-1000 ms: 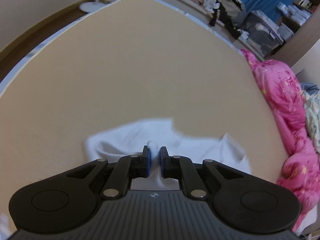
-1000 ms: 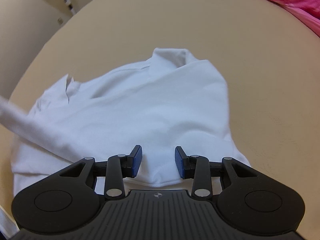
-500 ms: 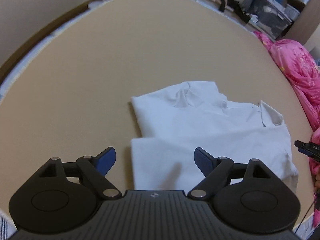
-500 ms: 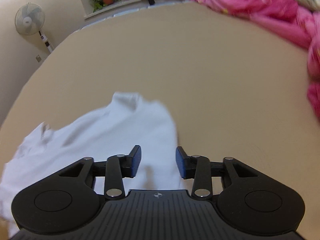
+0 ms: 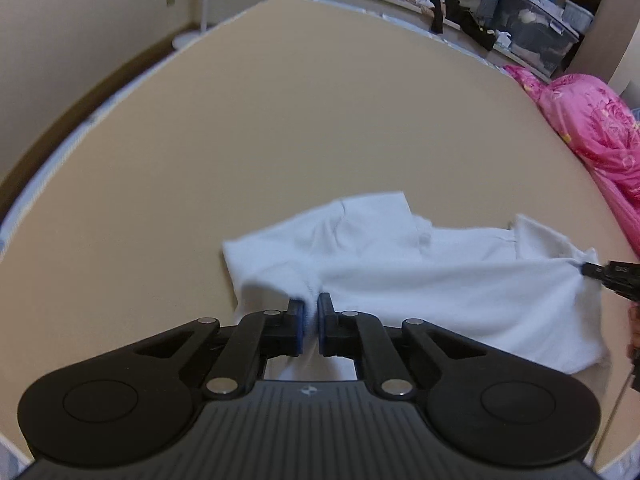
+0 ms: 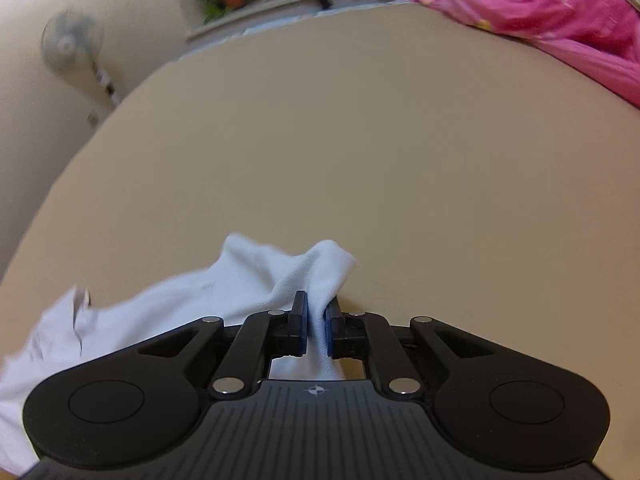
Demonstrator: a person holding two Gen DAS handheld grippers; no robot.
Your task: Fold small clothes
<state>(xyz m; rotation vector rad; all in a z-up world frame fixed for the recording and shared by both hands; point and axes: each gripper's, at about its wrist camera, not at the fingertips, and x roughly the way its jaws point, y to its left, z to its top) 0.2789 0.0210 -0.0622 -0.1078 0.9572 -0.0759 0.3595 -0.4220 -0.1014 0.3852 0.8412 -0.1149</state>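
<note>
On the tan bed (image 5: pixel 280 128), the white shirt (image 5: pixel 420 280) lies partly folded. The left gripper (image 5: pixel 311 322) has just closed its fingers on the shirt's left edge; the right gripper (image 6: pixel 317 330) has just pinched the opposite end. Both corners look gripped, so the next move is likely lifting together to carry the fold over evenly.

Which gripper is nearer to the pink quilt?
Right. The right gripper pinches the white shirt's edge beside the pink quilt; the left gripper clamps the opposite edge.
</note>
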